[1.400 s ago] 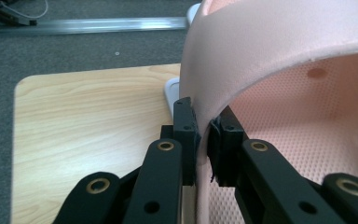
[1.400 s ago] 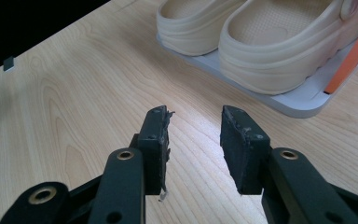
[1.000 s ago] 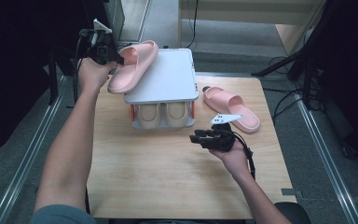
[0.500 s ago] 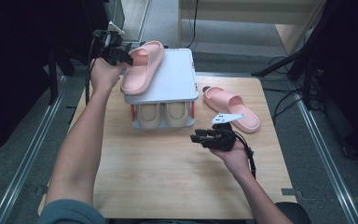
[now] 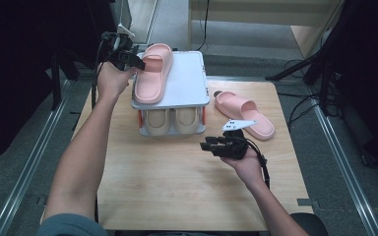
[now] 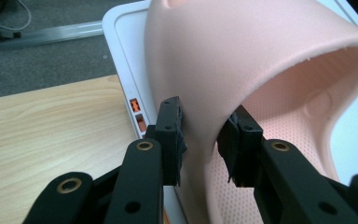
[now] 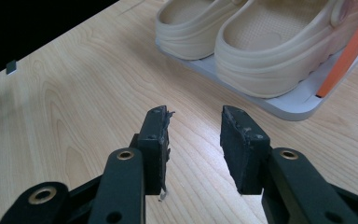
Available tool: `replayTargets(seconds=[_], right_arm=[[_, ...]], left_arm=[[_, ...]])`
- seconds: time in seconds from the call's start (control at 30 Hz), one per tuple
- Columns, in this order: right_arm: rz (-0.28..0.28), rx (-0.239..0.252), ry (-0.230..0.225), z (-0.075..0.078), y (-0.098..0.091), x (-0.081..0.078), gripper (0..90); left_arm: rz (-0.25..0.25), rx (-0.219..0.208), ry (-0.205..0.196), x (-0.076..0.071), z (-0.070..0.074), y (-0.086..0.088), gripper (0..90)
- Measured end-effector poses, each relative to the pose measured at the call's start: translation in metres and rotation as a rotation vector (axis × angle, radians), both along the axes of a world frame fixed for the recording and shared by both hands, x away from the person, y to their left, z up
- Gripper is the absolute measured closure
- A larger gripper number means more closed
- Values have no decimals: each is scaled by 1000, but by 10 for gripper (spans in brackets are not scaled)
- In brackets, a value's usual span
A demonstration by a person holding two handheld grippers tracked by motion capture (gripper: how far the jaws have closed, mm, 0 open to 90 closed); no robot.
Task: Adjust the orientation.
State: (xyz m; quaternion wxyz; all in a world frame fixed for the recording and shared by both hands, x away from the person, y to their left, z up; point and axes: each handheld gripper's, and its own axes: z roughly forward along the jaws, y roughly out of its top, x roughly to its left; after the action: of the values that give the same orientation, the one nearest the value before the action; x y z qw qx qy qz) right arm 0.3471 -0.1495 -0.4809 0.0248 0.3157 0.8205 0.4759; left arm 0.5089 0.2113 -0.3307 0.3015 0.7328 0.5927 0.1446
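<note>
- Where the person's forearms come in from the near edge, a pale wooden bench point(image 5: 177, 191) carries everything, its grain plain in both gripper views.
- White two-tier shoe rack point(image 5: 189, 81) stands at the bench's far middle; flat top shelf, orange uprights point(image 5: 203, 115) at the front corners.
- Lower tier: a pair of beige clogs point(image 5: 171, 120), side by side, open ends toward the person. The right gripper view looks at them from close by point(image 7: 265, 51).
- Pink slipper point(image 5: 152, 73) lies on the left part of the rack's top shelf, lengthwise, sole down.
- Second pink slipper point(image 5: 243, 113) lies on the bench just right of the rack, angled, apart from both grippers.
- Left gripper point(image 5: 130, 58) is at the far left corner of the rack, against the first slipper's strap. In its own view point(image 6: 200, 140) the jaws straddle the strap wall; they have just been opening. The left pad point(image 6: 172, 135) looks to stand a hair off the strap, the right pad point(image 6: 240, 144) sits inside the strap arch, and I see no squeeze in the foam: loosened, not pinching.
- Right gripper point(image 5: 210, 146) sits low over bare bench in front of the rack, hand behind it; jaws spread partway with nothing between them point(image 7: 193, 140).
</note>
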Motion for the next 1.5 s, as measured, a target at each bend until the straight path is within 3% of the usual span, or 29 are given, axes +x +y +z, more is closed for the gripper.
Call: replayTargets(seconds=[0.23,0.5,0.87,0.97,1.5], right_arm=[[3,-3,1,0,1,-1,627],[-20,-6,-28,3,-3,1,630],[-56,12,-42,7,-16,6,628],[-64,12,-40,9,-20,8,626],[-92,0,-43,10,-35,18,623]], left_arm=[[-8,-11,-2,-3,0,0,674],[-32,-61,-51,-10,6,7,590],[-67,-38,-63,-30,18,27,533],[-73,-91,-80,-39,19,36,522],[-47,-133,-75,-70,-21,73,522]])
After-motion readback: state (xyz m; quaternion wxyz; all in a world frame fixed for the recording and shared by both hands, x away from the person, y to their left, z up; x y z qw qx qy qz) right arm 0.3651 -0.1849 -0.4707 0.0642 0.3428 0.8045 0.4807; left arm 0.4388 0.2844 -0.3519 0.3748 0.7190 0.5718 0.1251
